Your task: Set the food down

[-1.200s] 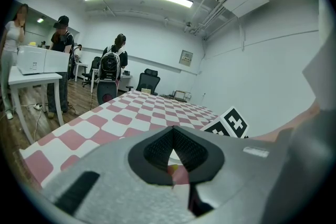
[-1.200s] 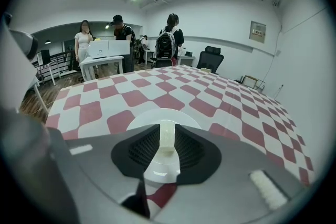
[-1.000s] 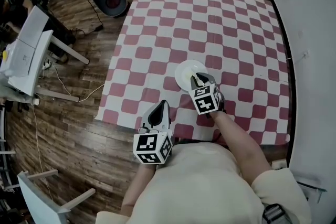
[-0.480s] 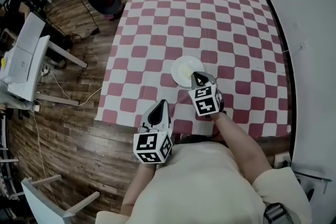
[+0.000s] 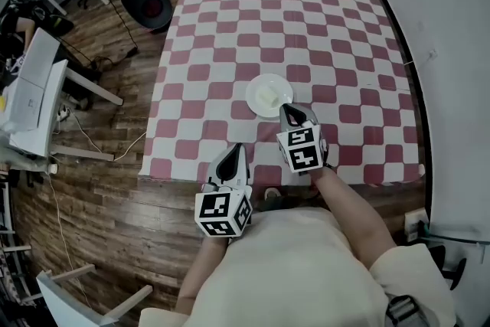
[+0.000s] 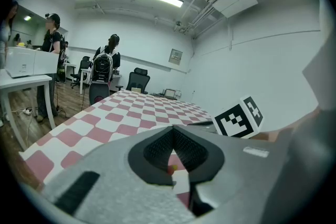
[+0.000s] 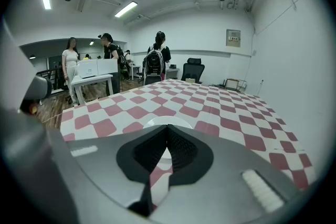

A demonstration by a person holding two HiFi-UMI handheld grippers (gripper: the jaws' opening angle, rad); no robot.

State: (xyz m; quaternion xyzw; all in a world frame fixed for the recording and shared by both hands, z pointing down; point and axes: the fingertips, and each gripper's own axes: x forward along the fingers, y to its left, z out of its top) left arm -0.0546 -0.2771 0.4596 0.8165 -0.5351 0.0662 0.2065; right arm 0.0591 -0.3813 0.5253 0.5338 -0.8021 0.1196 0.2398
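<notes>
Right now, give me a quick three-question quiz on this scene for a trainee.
1. True or false: the white plate sits on the checked cloth.
2. Pick one: the right claw is A) shut with nothing in it, B) clamped on the plate's rim, C) wide open.
3. Short answer: which is nearer the plate, the right claw or the left claw?

Key: 1 true; 2 A; 3 right.

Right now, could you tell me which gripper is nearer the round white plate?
The right gripper, tips by the white plate's near rim; the left gripper sits well back.
</notes>
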